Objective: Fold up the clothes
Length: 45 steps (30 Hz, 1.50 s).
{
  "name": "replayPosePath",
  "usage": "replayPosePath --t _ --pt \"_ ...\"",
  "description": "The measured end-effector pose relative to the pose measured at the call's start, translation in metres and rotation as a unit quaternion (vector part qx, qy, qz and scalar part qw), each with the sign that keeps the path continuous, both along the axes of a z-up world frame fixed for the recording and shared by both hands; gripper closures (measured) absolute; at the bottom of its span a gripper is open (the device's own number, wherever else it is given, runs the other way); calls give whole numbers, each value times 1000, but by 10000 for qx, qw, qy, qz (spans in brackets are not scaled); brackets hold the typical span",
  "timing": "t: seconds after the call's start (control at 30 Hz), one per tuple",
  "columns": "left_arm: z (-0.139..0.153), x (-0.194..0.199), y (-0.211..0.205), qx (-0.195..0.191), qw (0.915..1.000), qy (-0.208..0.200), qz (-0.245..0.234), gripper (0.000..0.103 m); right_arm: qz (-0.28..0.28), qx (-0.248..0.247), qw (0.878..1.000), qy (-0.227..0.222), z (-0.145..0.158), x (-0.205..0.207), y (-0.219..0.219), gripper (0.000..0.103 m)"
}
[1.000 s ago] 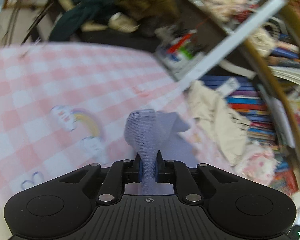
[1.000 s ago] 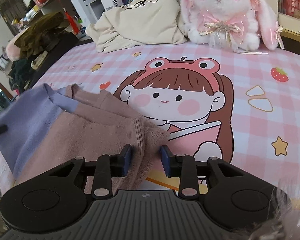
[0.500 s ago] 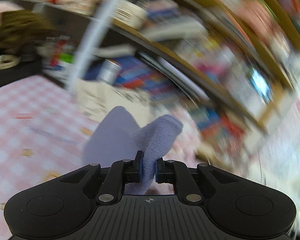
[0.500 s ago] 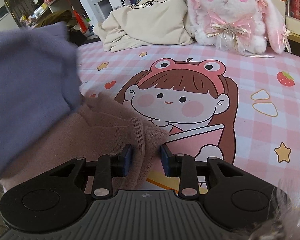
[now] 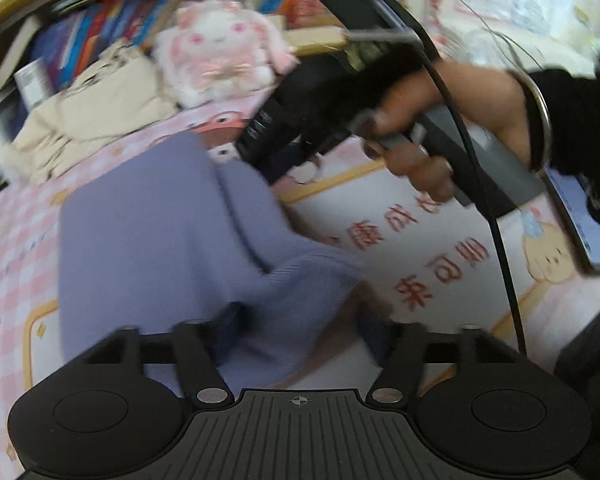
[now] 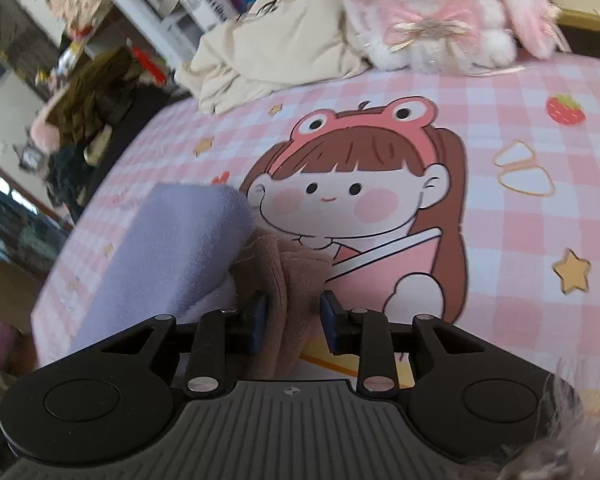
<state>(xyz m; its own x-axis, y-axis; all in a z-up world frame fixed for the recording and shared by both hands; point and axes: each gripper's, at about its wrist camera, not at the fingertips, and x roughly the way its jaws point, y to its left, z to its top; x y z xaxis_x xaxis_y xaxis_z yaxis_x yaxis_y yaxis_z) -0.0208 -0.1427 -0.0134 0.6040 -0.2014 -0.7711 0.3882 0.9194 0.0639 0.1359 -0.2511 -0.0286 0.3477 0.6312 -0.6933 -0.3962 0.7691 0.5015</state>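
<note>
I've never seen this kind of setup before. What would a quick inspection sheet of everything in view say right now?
Surface: pink checked cloth with a cartoon girl print.
Job's things: lilac garment, folded over, with a brown part showing.
Clutter: plush rabbit, cream bag, phone.
Grippers: left tool open, lilac cloth between its fingers; right tool open around the brown part.
Cables: black cable running from the right tool.
Surroundings: bookshelves, blurred.
</note>
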Motion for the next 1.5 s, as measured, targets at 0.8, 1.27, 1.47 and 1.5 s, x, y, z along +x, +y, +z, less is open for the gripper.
replayPosePath --t 0.8,1.27,1.47,1.5 --pt "-4 -24 26 1024 9892 -915 507 31 57 1483 9830 1077 7 0 12 41" --pt "21 -17 44 713 9910 -918 663 29 -234 1179 9919 -409 48 -20 -4 51" --pt "28 -26 67 567 9896 -911 959 29 962 -18 9947 -367 45 -69 20 67" --pt "26 -27 71 475 9901 -847 1012 30 1112 -77 9933 -305 42 -77 24 74"
